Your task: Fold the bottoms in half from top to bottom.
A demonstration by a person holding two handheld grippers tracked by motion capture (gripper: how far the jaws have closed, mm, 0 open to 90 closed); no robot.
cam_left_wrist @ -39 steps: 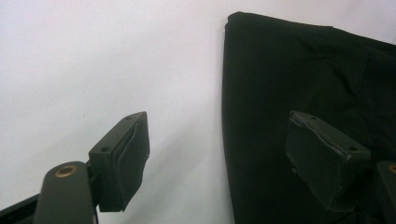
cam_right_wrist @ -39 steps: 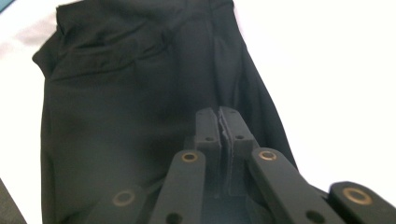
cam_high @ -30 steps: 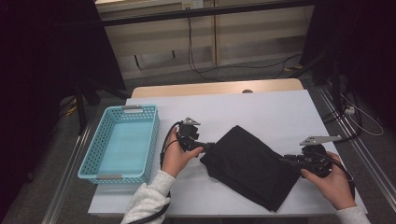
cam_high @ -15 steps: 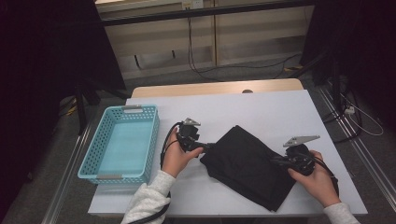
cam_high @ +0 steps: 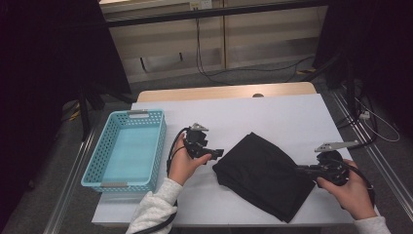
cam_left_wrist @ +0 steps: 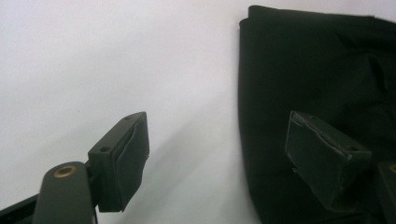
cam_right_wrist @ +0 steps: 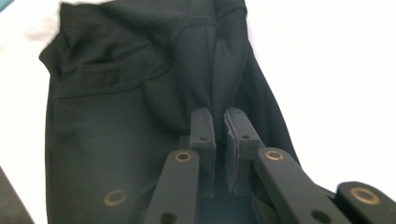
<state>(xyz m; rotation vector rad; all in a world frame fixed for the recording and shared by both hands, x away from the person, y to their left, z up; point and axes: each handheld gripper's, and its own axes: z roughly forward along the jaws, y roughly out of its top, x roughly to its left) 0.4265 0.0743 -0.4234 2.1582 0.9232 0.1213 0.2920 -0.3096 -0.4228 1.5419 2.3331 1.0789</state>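
Observation:
A black folded cloth (cam_high: 263, 175) lies on the white table (cam_high: 272, 117), right of the middle. My right gripper (cam_high: 298, 169) is at its right edge. In the right gripper view its jaws (cam_right_wrist: 219, 116) have just been closing and now pinch a raised fold of the cloth (cam_right_wrist: 116, 93) between the pads. My left gripper (cam_high: 218, 153) rests just off the cloth's left edge. In the left gripper view it (cam_left_wrist: 217, 135) stands open; one pad is over bare table, the other over the cloth (cam_left_wrist: 317, 70), and nothing is gripped.
A light blue plastic basket (cam_high: 97, 161) stands at the table's left end, with nothing in it. Bare white tabletop lies behind the cloth. The table's front edge runs close under both hands. Dark floor and cables surround the table.
My right gripper went left onto the cloth's right edge, closed on a fold, and drew back to the right with it. The left gripper stayed where it was.

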